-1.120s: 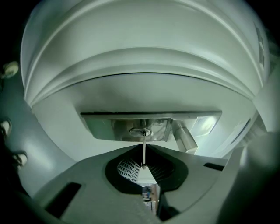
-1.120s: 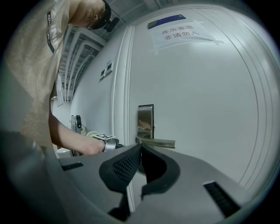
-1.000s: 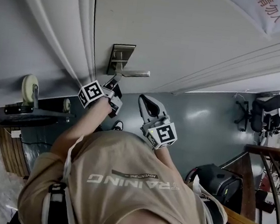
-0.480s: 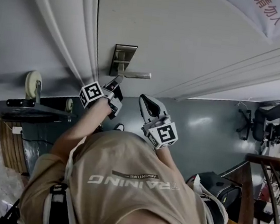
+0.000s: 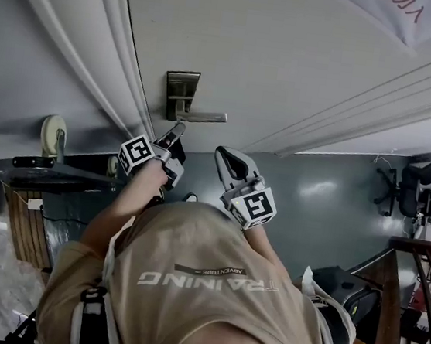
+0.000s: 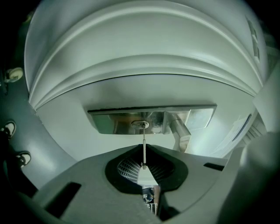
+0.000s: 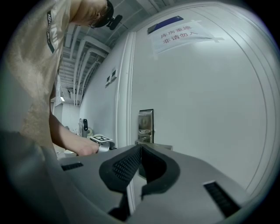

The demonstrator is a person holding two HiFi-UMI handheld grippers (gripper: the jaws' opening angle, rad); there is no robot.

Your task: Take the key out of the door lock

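Key [image 6: 143, 148] head — hidden inside left tongs [image 6: 144, 167]

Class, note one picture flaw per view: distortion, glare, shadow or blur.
Left gripper view: the fisheye bends the door frame into arcs, and the lock plate mirrors its surroundings. Right gripper view: black corners round a circular picture. Head view: glare on the floor.

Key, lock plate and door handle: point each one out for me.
key [image 6: 144, 148], left gripper view, on the middle of its thin shaft.
lock plate [image 6: 109, 121], left gripper view, on bare metal in its left part.
door handle [image 5: 205, 116], head view, on the middle of the lever.
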